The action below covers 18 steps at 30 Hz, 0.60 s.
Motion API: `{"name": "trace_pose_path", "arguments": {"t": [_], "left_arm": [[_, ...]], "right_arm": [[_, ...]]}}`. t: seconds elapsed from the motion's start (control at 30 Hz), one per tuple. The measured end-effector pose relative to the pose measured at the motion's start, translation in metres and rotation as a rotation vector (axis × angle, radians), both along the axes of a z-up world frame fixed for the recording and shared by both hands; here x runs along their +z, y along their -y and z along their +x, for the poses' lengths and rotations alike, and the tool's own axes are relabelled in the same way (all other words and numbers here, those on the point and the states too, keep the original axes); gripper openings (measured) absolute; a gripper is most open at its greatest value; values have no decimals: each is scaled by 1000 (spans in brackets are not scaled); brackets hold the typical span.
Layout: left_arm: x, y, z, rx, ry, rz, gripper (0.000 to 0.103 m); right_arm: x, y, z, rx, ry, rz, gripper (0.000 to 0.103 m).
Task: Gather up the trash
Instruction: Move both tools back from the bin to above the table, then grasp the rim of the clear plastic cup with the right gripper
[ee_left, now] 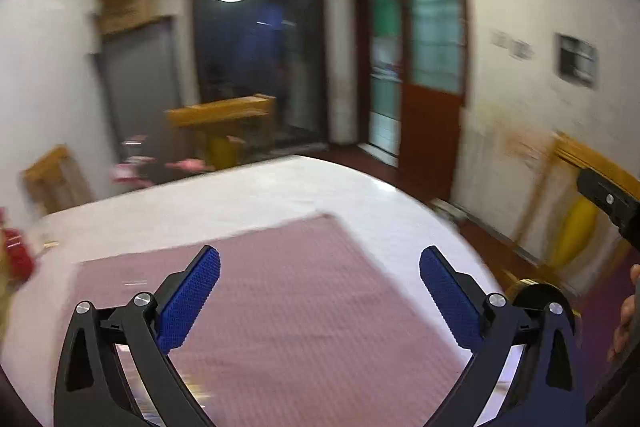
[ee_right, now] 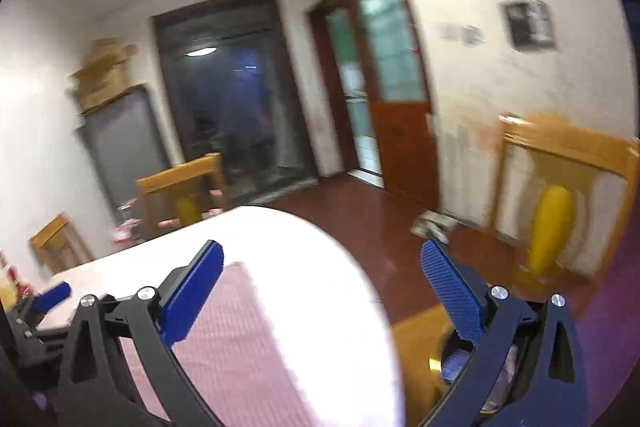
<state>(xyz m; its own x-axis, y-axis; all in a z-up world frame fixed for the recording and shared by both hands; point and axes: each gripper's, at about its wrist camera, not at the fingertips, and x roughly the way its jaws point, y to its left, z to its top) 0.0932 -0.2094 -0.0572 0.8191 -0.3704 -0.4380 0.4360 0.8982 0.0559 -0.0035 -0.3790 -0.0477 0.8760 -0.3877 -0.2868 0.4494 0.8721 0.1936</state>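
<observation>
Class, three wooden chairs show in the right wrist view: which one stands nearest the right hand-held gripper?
The chair by the right-hand wall, with the yellow back piece. The other two stand beyond the white table.

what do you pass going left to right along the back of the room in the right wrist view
stack of cardboard boxes → dark glass sliding door → red-brown door with green glass → dark picture on the wall → wooden chair with a yellow back piece
</observation>
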Motion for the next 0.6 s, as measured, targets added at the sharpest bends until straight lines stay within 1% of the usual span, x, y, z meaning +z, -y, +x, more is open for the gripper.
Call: {"name": "trace_pose_path", "arguments": {"t": [0.03, 0.1, 0.13, 0.23, 0.3, 0.4, 0.5, 0.6], "left_arm": [[8, -27, -1, 68, 25, 1, 97], [18, -66, -3, 163, 52, 8, 97], [24, -94, -6, 235, 70, 11, 97], [32, -141, -10, 341, 85, 8, 97], [36, -169, -12, 381, 82, -3, 97], [39, -209, -16, 432, 79, -44, 97], [36, -241, -18, 469, 73, -65, 97], [35, -252, -14, 481, 61, -72, 97]], "right_arm": [[5, -18, 11, 50, 0, -11, 99], [13, -52, 26, 138, 11, -27, 99], [18, -67, 30, 170, 19, -36, 99], [31, -110, 44, 264, 34, -63, 99], [37, -130, 51, 317, 41, -65, 99], [43, -161, 59, 379, 40, -91, 99], [45, -173, 67, 404, 23, -113, 99], [47, -180, 71, 414, 9, -134, 99]]}}
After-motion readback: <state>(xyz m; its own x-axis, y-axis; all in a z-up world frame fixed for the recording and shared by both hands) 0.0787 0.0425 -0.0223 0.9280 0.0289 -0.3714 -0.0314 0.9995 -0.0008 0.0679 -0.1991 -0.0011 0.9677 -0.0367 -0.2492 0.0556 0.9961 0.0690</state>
